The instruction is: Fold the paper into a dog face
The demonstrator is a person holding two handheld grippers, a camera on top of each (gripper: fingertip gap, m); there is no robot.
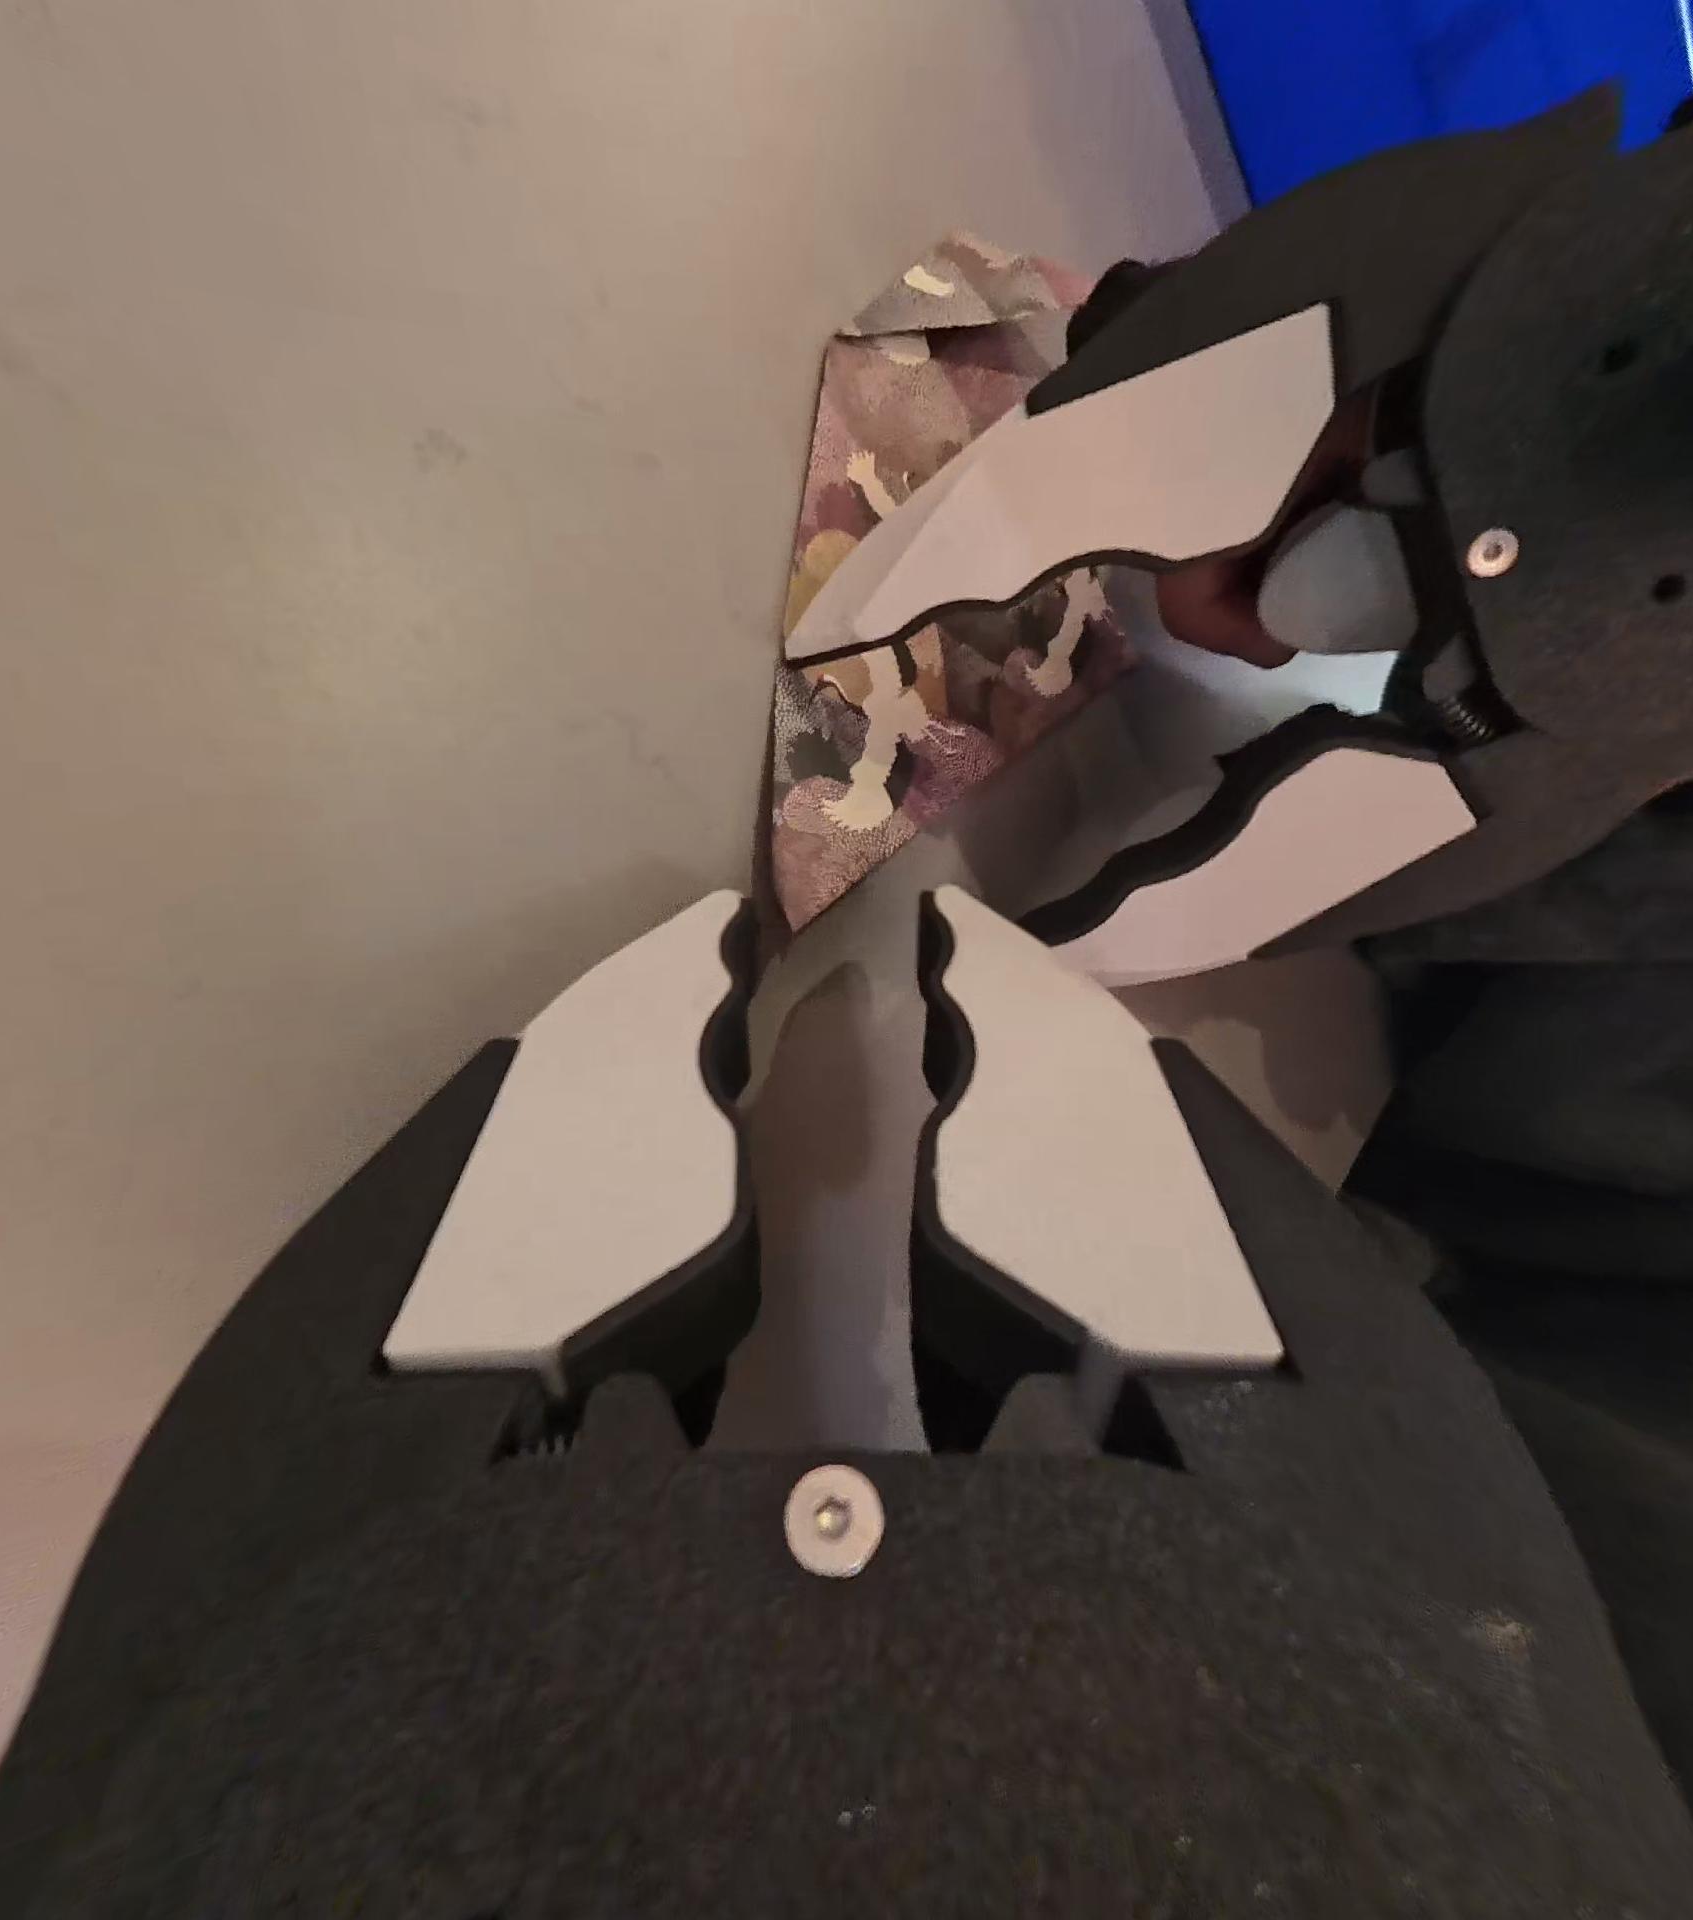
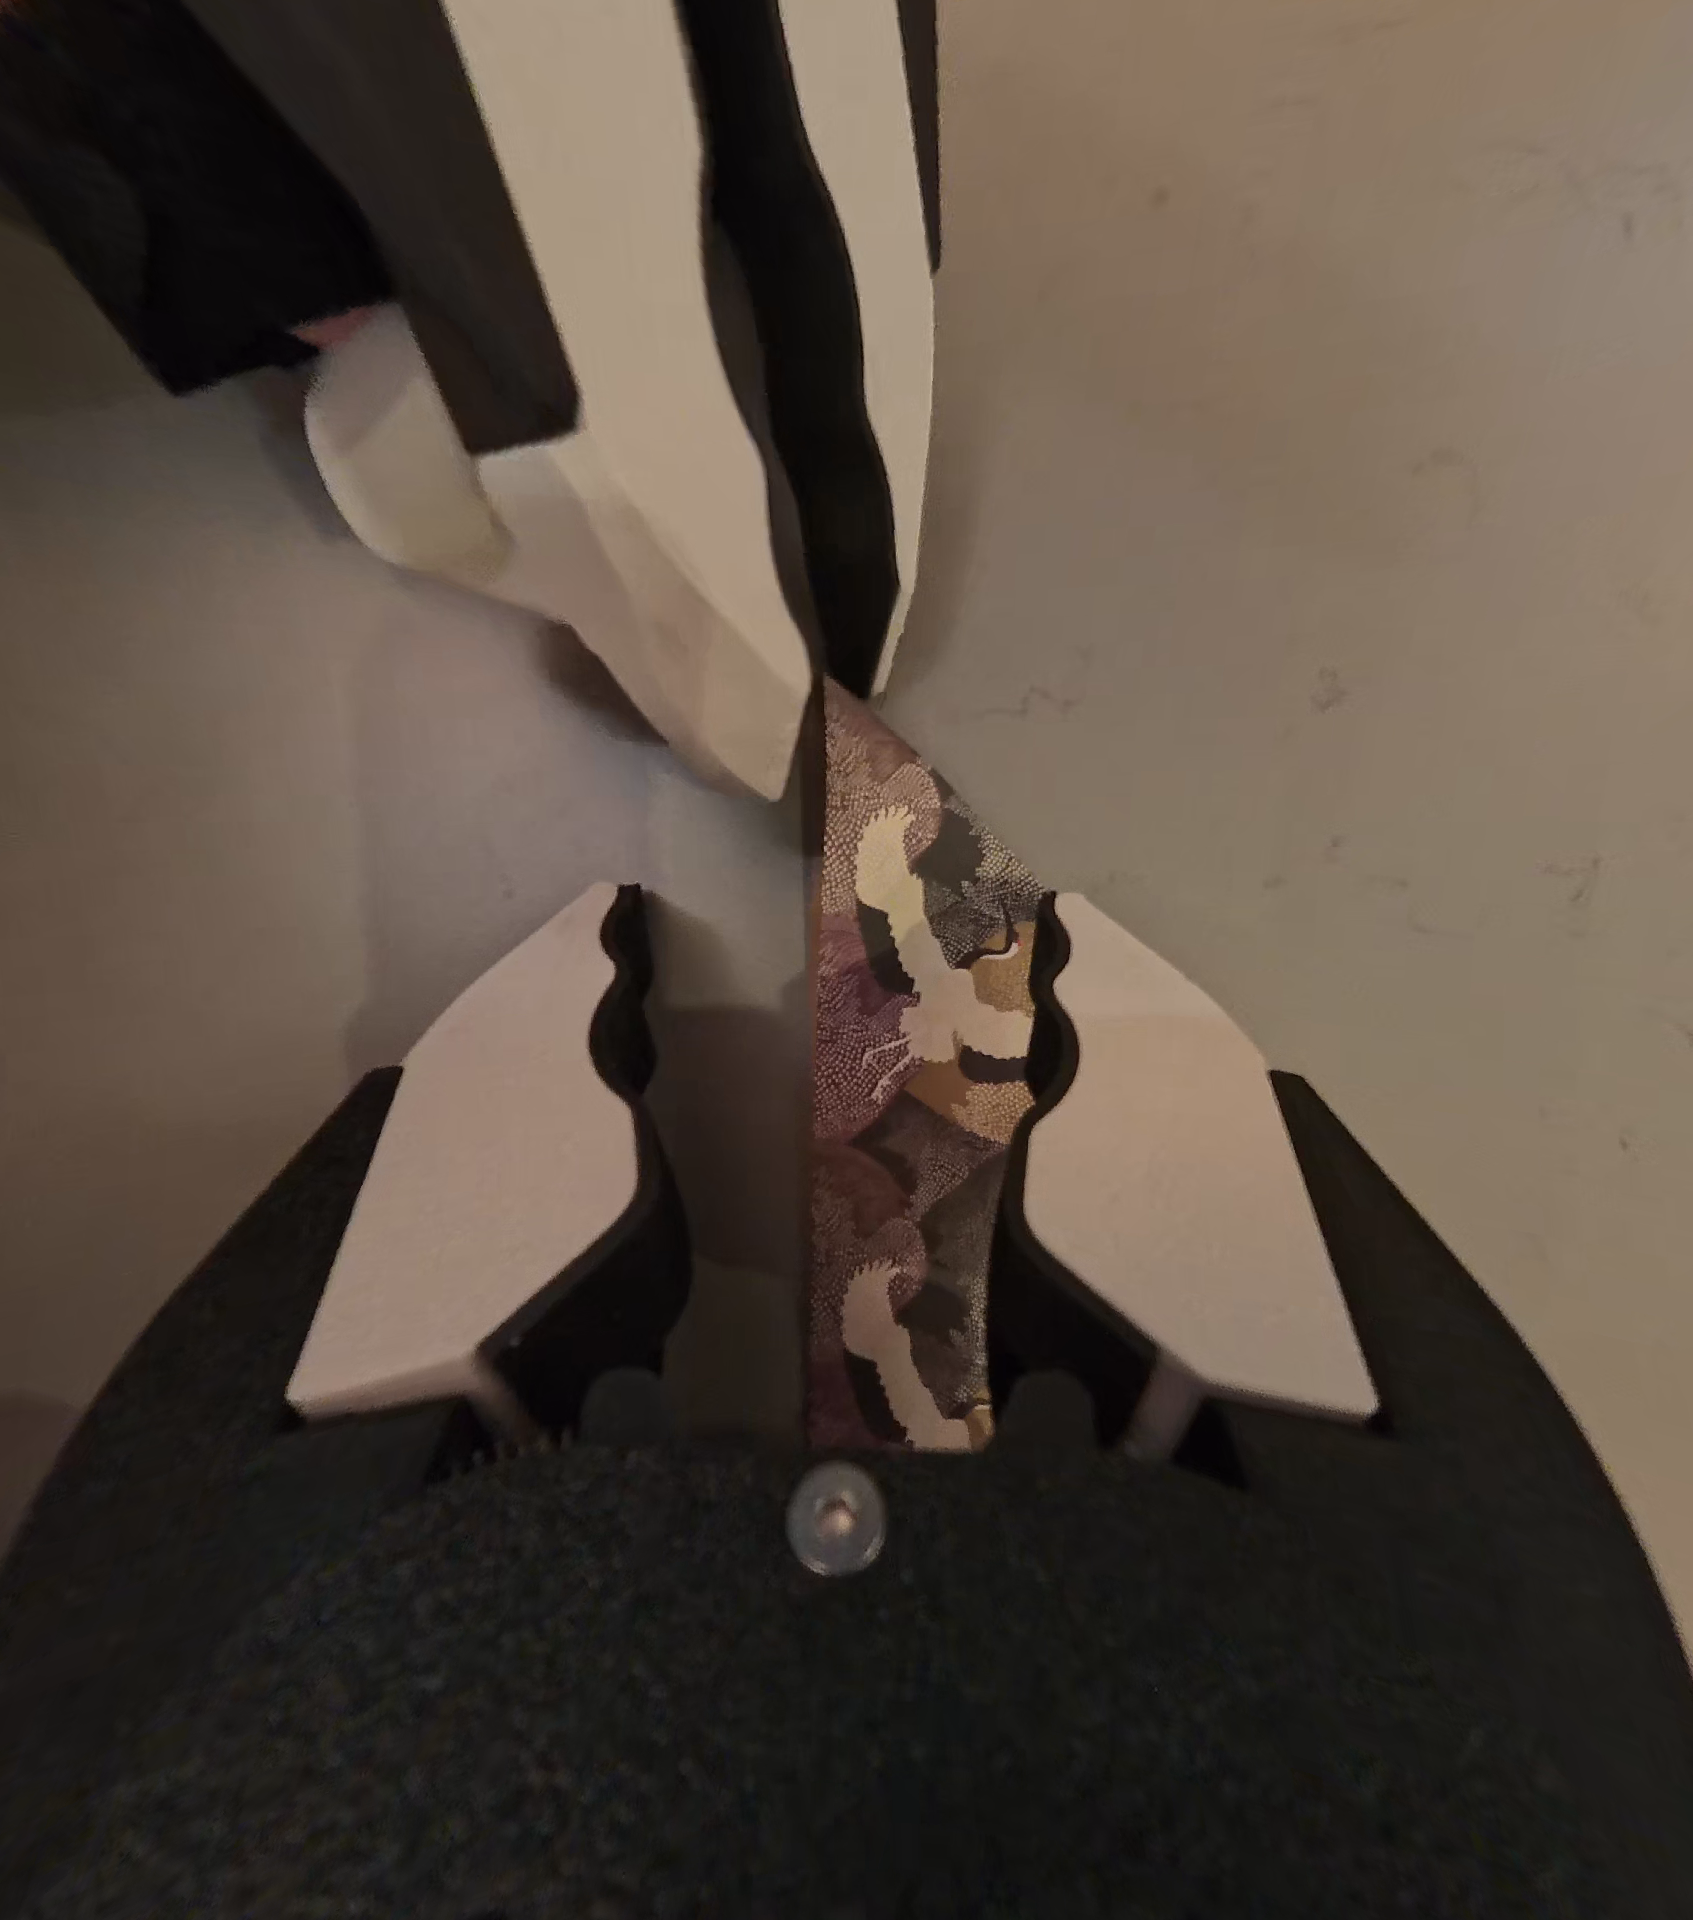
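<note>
Patterned paper (image 2: 899, 1091): lying on pale table (image 1: 250, 623), long fold edge running fore-aft between jaws of right gripper (image 2: 837, 904), spread open astride it; left gripper (image 1: 831, 914), jaws parted and empty, sitting just beside its pointed corner

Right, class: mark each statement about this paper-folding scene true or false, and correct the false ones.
1. The paper is plain white. False: it is patterned in purple and grey.
2. The left gripper and the right gripper are both open. True.
3. The paper sits between the right gripper's fingers. True.
4. The paper is an unfolded flat sheet. False: it is folded to a point, with a creased corner.
</note>
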